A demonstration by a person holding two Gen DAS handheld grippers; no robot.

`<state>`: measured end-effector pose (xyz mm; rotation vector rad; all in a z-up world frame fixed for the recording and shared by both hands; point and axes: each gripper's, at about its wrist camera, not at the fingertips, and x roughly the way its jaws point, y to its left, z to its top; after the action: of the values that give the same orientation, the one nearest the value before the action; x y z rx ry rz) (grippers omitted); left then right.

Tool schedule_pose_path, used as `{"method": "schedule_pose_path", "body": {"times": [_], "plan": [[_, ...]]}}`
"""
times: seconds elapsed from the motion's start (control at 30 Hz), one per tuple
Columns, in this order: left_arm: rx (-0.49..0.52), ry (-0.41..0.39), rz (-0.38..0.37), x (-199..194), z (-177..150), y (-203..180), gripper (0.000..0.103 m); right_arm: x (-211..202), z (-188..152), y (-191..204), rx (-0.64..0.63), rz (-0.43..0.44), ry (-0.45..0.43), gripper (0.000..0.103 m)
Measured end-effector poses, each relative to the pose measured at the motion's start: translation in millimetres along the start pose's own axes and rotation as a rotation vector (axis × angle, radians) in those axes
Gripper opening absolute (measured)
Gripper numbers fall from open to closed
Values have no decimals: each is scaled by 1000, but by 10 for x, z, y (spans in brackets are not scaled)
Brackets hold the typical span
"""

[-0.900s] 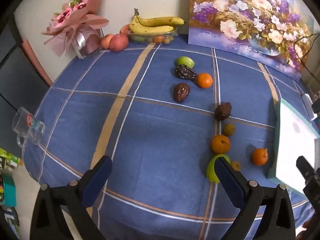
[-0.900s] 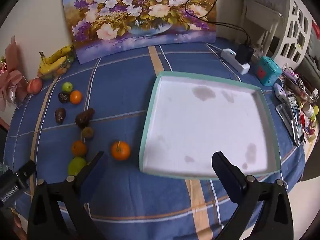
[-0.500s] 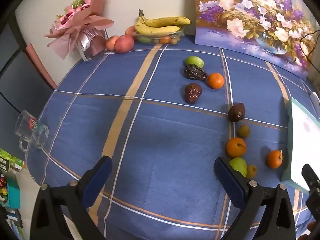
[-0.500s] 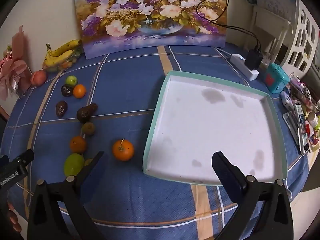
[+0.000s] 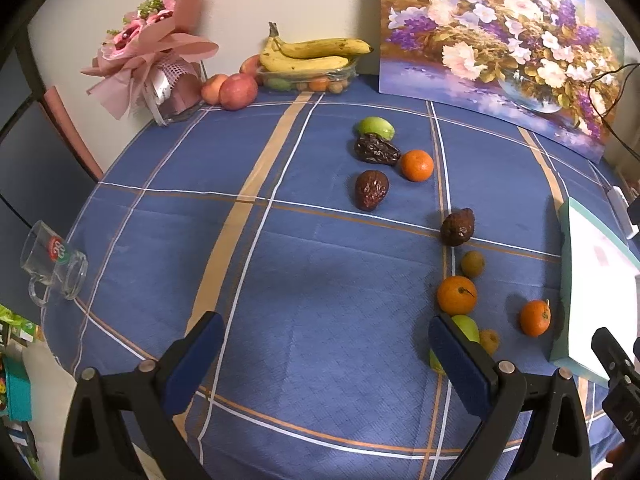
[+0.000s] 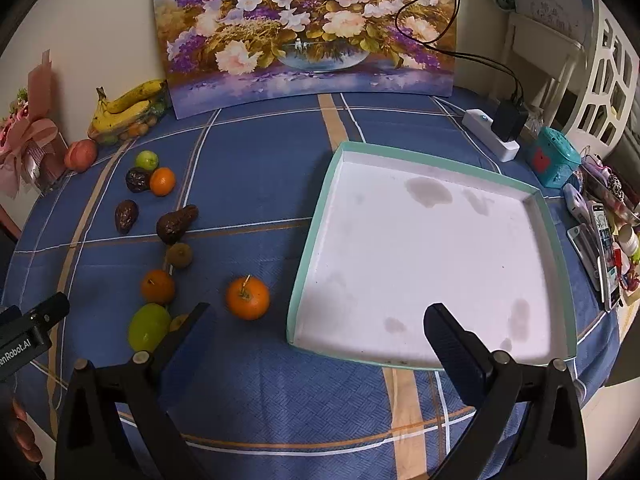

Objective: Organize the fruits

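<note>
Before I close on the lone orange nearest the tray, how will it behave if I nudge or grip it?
The orange looks round and sits free on the flat tablecloth, so a nudge would probably roll it. Its skin looks firm, so it likely takes a moderate squeeze. The right gripper is open and apart from it; centre the fingers, or it may squirt sideways.

1. Left gripper [image 5: 326, 346]: black angular frame, blue finger pads [image 5: 460, 356], silver screws at the joints.
2. Right gripper [image 6: 316, 328]: matching black frame, silver screws, white lettering at 9 o'clock.
</note>
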<state>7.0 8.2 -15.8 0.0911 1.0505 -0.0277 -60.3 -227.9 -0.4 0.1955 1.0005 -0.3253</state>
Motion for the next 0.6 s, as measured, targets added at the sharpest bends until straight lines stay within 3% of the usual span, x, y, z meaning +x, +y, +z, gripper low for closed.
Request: {"method": "schedule_pose_path", "body": {"times": [0.6], "plan": [[14, -2, -12, -28, -2, -49, 103, 5, 1, -13, 10, 18, 6, 103]]}}
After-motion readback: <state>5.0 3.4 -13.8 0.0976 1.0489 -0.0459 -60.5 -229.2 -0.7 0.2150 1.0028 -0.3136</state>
